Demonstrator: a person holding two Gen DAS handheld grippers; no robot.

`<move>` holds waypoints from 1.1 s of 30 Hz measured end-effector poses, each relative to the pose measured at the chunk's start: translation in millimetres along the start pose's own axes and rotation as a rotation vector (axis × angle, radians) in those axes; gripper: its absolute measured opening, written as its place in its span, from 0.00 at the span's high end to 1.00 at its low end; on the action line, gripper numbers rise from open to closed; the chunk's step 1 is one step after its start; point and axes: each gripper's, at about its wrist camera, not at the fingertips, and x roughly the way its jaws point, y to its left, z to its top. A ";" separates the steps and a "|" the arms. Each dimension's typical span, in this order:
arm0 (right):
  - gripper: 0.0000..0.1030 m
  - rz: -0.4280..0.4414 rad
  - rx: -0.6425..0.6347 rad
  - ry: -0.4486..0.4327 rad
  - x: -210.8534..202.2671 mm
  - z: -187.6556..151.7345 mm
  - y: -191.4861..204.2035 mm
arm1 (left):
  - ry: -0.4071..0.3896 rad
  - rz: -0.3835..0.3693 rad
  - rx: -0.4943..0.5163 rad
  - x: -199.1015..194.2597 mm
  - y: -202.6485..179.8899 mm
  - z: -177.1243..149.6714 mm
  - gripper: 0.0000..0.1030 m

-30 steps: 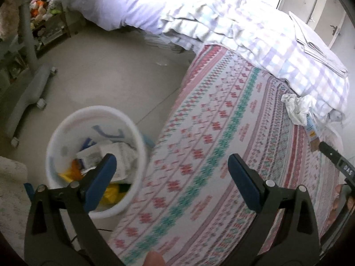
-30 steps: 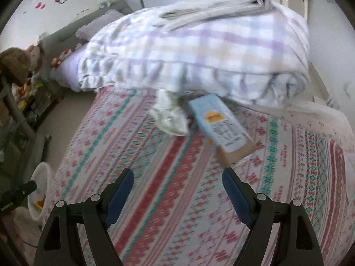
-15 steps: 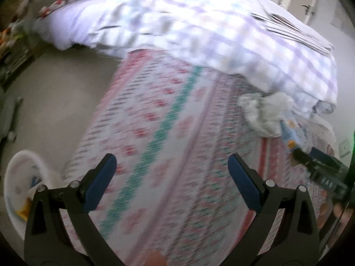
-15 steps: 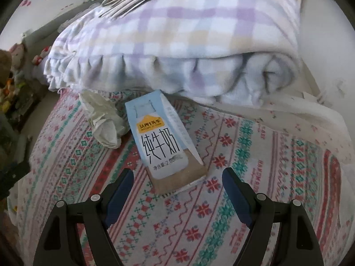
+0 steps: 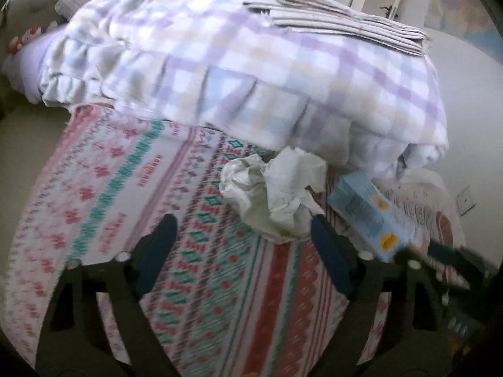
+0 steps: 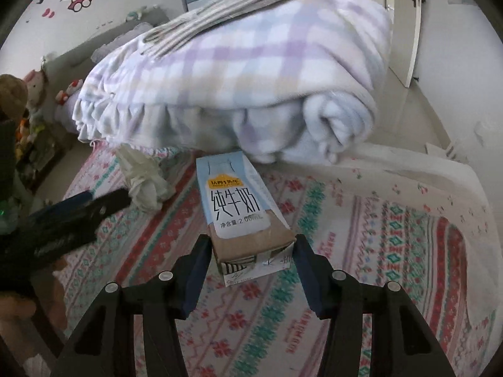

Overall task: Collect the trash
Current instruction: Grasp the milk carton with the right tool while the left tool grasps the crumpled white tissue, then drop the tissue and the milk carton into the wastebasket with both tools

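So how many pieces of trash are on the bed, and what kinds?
Milk carton: 1
Crumpled white wrapper: 1
Total: 2 pieces of trash on the patterned bedspread.

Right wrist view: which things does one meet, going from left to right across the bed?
Left gripper → crumpled white bag → milk carton → rolled end of the plaid blanket.
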 end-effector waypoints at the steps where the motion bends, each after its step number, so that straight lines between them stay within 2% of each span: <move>1: 0.47 -0.006 0.002 0.010 1.2 -2.7 -2.6 | 0.007 -0.008 -0.012 4.8 0.3 1.3 0.30; 3: 0.47 -0.012 0.001 0.024 1.3 -6.3 -5.2 | 0.014 -0.020 -0.044 11.8 4.3 3.2 0.43; 7: 0.47 -0.012 0.004 0.033 -4.1 -9.9 -9.5 | 0.023 -0.042 -0.071 13.5 12.4 6.4 0.92; 14: 0.48 -0.029 0.022 0.078 -21.6 -14.0 -5.3 | 0.049 -0.017 -0.043 -23.9 16.5 -4.6 0.94; 22: 0.48 -0.012 -0.001 0.106 -57.1 -16.1 33.8 | 0.080 0.016 -0.005 -82.7 32.4 -31.6 0.94; 33: 0.48 0.048 -0.023 0.141 -101.8 -47.8 83.4 | 0.087 0.039 -0.017 -151.0 69.7 -63.9 0.94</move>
